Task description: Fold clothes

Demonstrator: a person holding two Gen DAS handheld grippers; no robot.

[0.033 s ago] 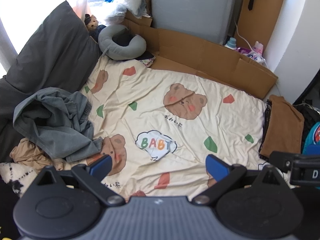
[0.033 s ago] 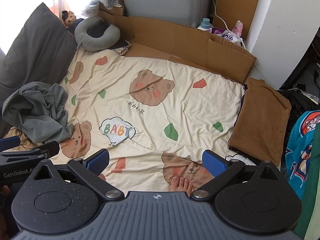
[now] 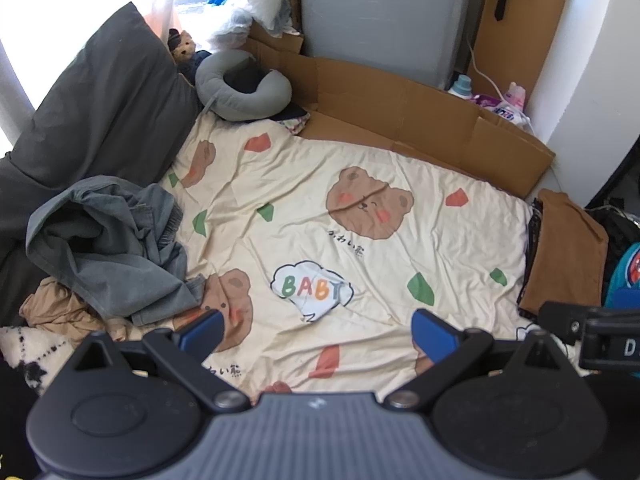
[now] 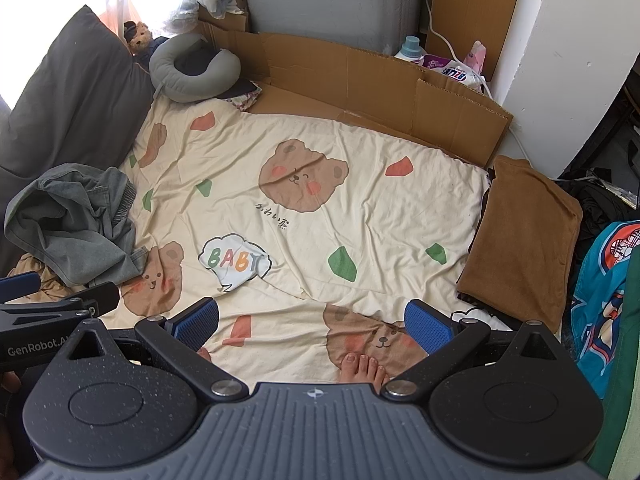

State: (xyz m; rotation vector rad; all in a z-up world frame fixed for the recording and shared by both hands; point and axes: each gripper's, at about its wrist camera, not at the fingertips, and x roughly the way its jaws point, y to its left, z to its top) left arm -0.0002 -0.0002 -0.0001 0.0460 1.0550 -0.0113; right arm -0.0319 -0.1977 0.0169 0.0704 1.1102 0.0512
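Observation:
A crumpled grey garment (image 3: 108,248) (image 4: 76,232) lies in a heap at the left edge of the cream bear-print sheet (image 3: 360,160) (image 4: 360,208), on top of a tan garment (image 3: 60,312). A folded brown garment (image 3: 564,256) (image 4: 524,240) rests flat at the sheet's right edge. My left gripper (image 3: 320,332) hovers over the sheet's near side, open, with nothing between its blue pads. My right gripper (image 4: 312,324) is beside it to the right, also open with nothing between its fingers. Neither touches any cloth.
A dark grey pillow (image 3: 100,120) and a grey neck pillow (image 3: 244,88) sit at the back left. Flattened cardboard (image 3: 400,112) lines the far side, with bottles behind it. Teal printed fabric (image 4: 600,292) hangs at the right. A person's bare foot (image 4: 362,368) rests on the sheet's near edge.

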